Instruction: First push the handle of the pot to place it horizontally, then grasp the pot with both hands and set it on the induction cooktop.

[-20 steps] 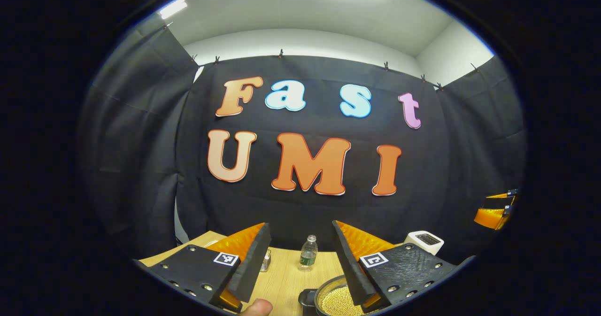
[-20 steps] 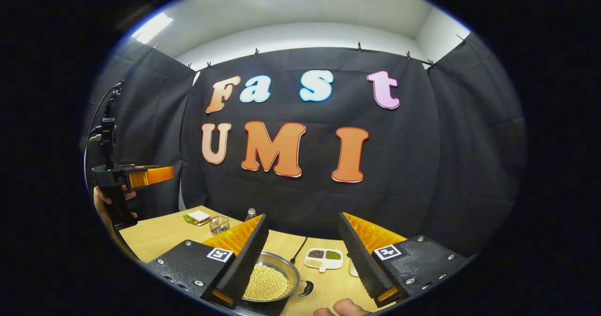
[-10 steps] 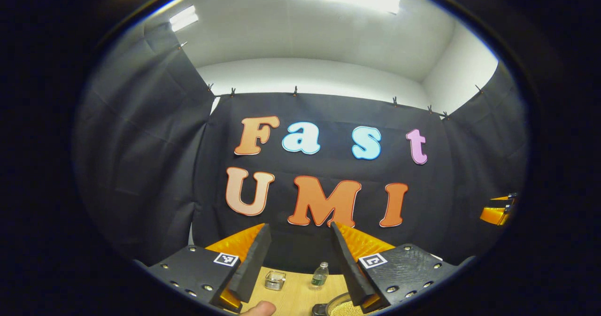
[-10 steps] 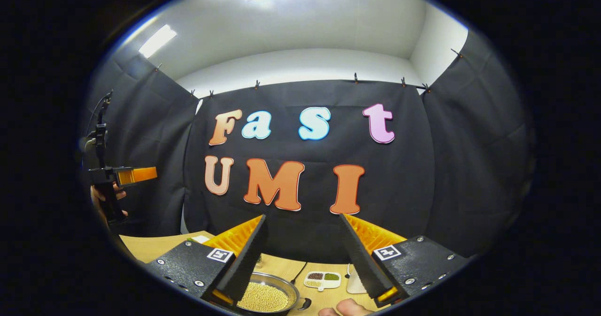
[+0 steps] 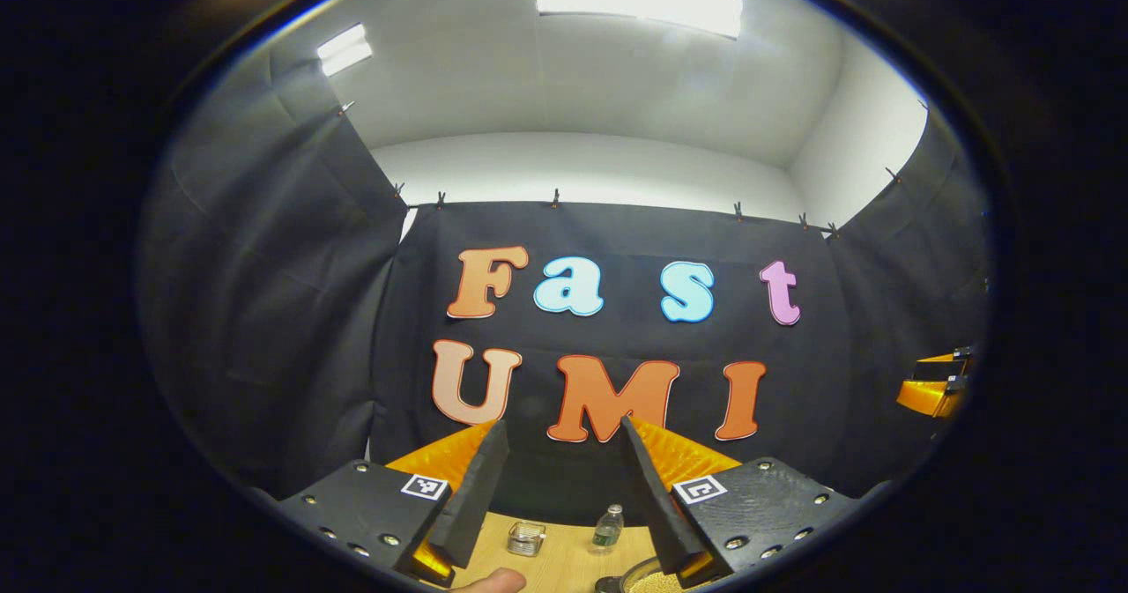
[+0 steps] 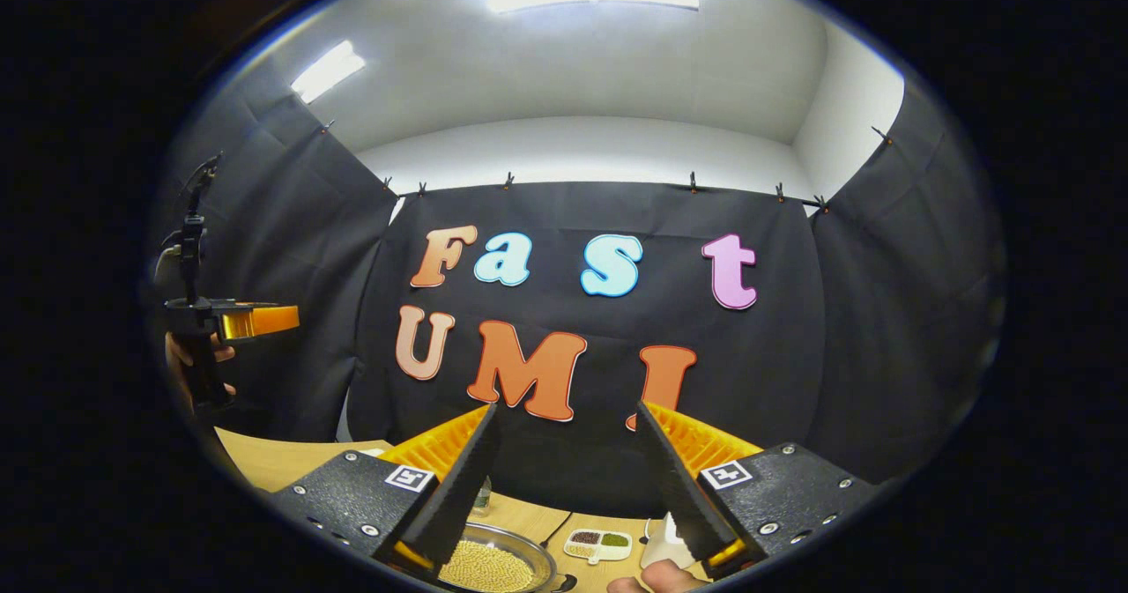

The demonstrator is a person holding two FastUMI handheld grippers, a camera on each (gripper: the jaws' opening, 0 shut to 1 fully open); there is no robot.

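- Wooden table (image 6: 282, 461) runs along the bottom, under both grippers.
- Left gripper (image 5: 559, 456) and right gripper (image 6: 564, 443) are raised, jaws apart, holding nothing.
- Pot (image 6: 498, 562) of yellow grains sits below the right gripper, partly hidden by its left finger.
- Beside it: divided dish (image 6: 601, 543); farther back, bottle (image 5: 606, 527) and glass jar (image 5: 526, 537).

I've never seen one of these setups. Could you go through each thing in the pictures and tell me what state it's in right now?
left gripper: open, empty, raised above the table.
right gripper: open, empty, raised.
pot: open-topped, holding yellow grains, on the table.
plastic bottle: upright, capped.
glass jar: upright.
divided dish: flat, compartments filled.
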